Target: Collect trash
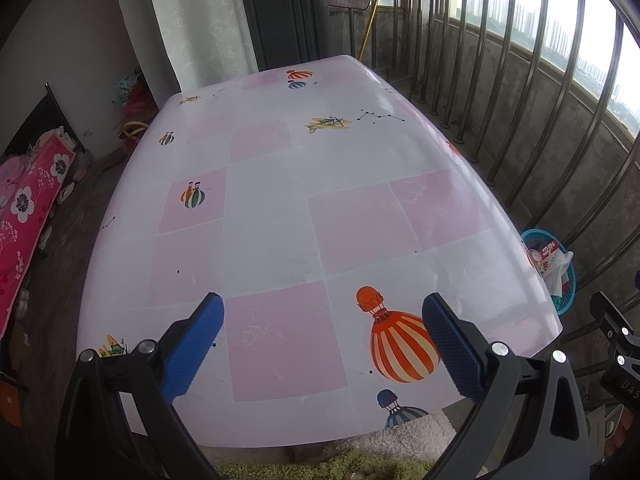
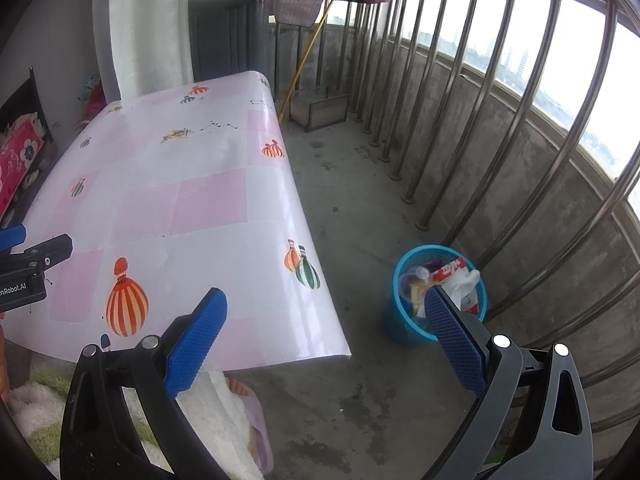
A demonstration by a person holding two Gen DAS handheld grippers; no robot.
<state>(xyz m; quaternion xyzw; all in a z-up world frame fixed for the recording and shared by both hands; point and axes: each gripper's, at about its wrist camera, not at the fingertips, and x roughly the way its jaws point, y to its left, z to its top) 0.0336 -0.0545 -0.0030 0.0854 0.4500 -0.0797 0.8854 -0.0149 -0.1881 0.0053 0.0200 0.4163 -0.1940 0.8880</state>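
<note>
Trash sitting in blue bin (image 2: 404,322), lower right; I'm holding both grippers (image 1: 322,340) (image 2: 326,330) released, scanning bare surface (image 1: 280,184) for leftovers.

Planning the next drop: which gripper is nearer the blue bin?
Right. The right gripper hangs open just beside the blue bin on the floor; the left gripper is open over the table.

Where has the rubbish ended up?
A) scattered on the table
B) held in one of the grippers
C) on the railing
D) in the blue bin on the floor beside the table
D: wrappers and a white bag fill the blue bin on the floor beside the table, and both the left gripper and right gripper are open with nothing between their fingers.
</note>
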